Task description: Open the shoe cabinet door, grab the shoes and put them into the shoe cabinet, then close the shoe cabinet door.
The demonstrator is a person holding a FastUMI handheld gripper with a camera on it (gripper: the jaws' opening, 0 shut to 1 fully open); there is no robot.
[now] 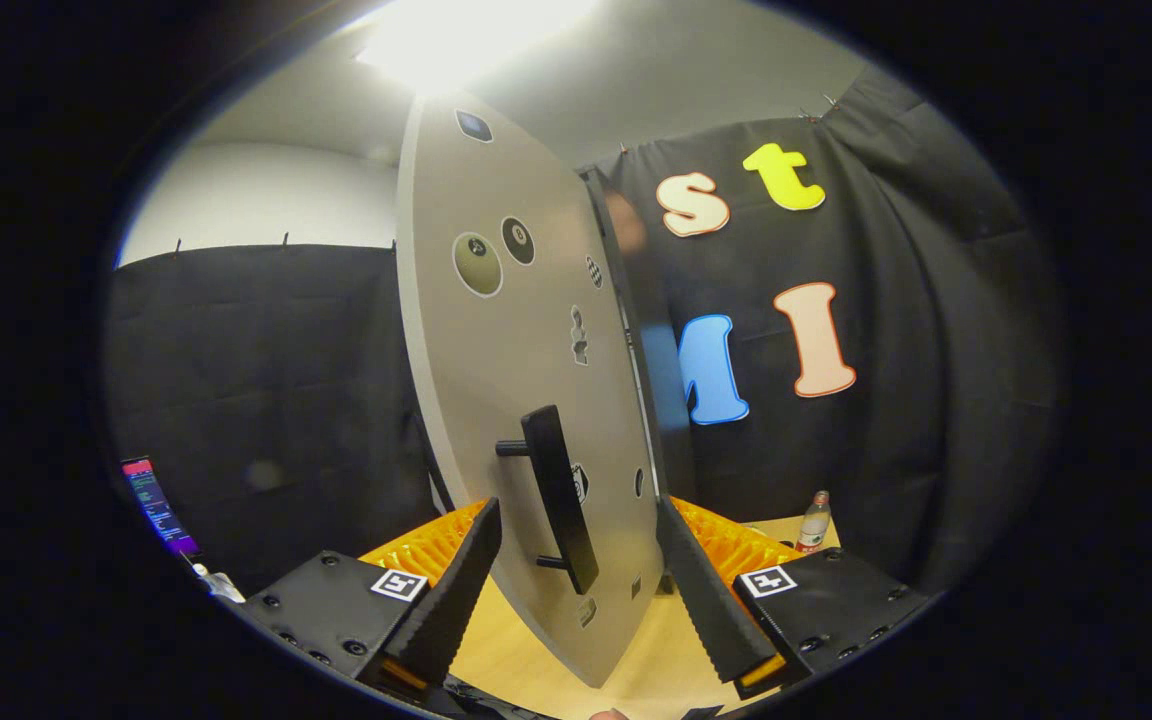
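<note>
I am looking along the gripper (576,590) as its fingers are standing wide apart and holding nothing, with the grey shoe cabinet door (516,400) rising edge-on between them, swung open toward me. The door's dark bar handle (558,495) is sitting just ahead of the fingers, nearer the left one, touching neither. Beyond the right finger, a small clear bottle (814,521) is standing on the pale wooden table (636,665) against the black booth cloth.

Gripper-mounted fisheye, close behind the jaws, facing the cabinet door (526,380) edge-on.
</note>
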